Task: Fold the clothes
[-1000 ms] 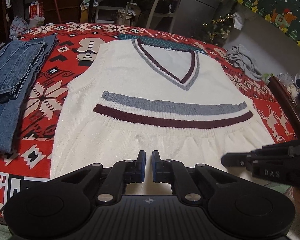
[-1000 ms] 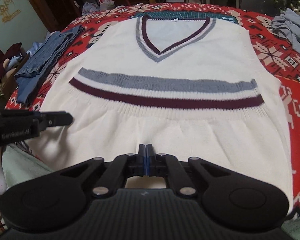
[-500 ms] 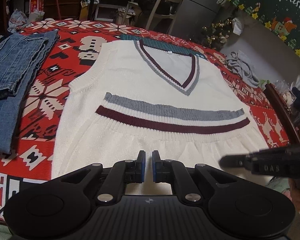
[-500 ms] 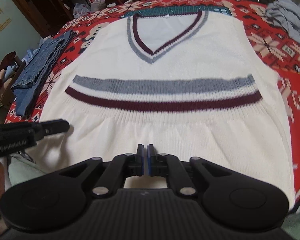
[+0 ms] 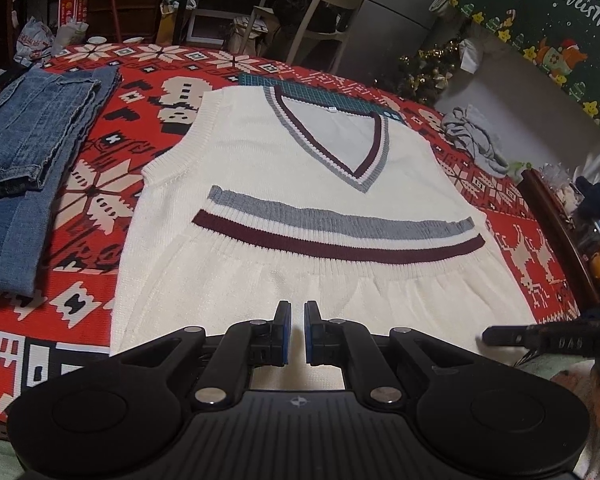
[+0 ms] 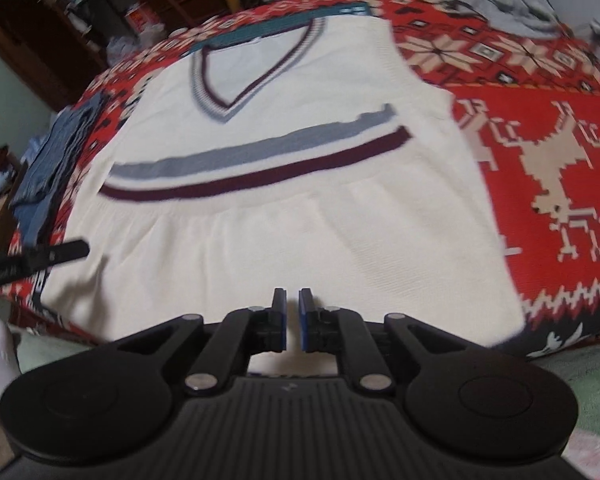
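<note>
While the left gripper [image 5: 295,330] hangs over the near hem, its blue pads [image 5: 285,332] stand a narrow gap apart with nothing between them, just above the cloth. Straight ahead of the jaws a cream vest [image 5: 300,184] lies flat on a red patterned cover [image 5: 100,200]. Its long axis runs away from the jaws, hem nearest, V-neck [image 5: 340,144] pointing back toward them from the far end. A grey stripe [image 5: 340,222] and a maroon stripe [image 5: 332,246] cross it from side to side, about midway up. Left of the jaws and well apart from the vest lie folded jeans [image 5: 32,160], lengthwise like the vest. Far ahead to the right sits a crumpled grey garment [image 5: 472,136]. Low on the right, the right gripper [image 5: 540,336] reaches in sideways over the hem corner; from here I cannot tell how its jaws stand.

From the right wrist, the picture is blurred. The right gripper [image 6: 292,320] has its pads slightly parted, empty, over the hem. The vest [image 6: 292,168] stretches ahead, tilted, neck [image 6: 252,72] at the far end and leaning left. Jeans [image 6: 48,168] lie far left of the jaws, the grey garment [image 6: 496,0] far ahead to the right. At the left edge the left gripper [image 6: 44,258] pokes in over the hem corner.
</note>
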`<state>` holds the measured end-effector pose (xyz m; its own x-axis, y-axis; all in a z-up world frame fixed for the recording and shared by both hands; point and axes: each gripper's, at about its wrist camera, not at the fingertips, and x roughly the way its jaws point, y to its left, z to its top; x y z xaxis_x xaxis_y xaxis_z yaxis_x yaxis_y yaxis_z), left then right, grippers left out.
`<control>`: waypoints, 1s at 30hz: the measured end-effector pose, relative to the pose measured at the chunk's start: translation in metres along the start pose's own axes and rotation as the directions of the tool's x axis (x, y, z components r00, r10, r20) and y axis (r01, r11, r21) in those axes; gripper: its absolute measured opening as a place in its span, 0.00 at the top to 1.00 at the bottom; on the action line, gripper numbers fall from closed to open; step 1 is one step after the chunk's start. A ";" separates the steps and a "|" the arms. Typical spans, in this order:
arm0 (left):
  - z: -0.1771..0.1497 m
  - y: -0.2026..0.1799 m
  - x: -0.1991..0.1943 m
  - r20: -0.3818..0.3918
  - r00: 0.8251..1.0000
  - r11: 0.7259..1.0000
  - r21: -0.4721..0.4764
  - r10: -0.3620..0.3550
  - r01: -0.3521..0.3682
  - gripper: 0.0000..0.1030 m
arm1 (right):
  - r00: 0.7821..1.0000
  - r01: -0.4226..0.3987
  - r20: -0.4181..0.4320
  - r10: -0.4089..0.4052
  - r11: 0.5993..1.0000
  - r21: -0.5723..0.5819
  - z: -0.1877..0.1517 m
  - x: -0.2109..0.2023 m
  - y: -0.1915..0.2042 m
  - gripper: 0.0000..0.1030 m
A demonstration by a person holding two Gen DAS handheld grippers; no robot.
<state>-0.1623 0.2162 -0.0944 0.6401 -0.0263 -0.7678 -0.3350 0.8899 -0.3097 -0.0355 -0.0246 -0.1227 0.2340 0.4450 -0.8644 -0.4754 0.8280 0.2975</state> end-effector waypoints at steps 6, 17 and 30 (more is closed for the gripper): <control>0.000 0.003 0.010 -0.015 1.000 1.000 -0.011 -0.014 0.014 0.94 | 1.000 0.020 0.016 -0.021 0.998 0.066 0.018 0.006 -0.021 0.92; 0.003 0.009 0.015 -0.020 0.999 0.999 -0.038 -0.029 0.028 0.94 | 0.998 0.044 0.031 -0.049 0.989 0.138 0.058 0.026 -0.036 0.92; 0.000 0.024 0.005 -0.016 0.997 0.990 -0.123 -0.071 0.069 0.94 | 0.994 0.108 -0.019 -0.106 0.978 0.176 0.028 0.000 -0.060 0.93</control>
<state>-0.1672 0.2380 -0.1057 0.6509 -0.0970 -0.7530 -0.3729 0.8231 -0.4284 0.0165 -0.0647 -0.1296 0.2671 0.3479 -0.8987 -0.2905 0.9182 0.2692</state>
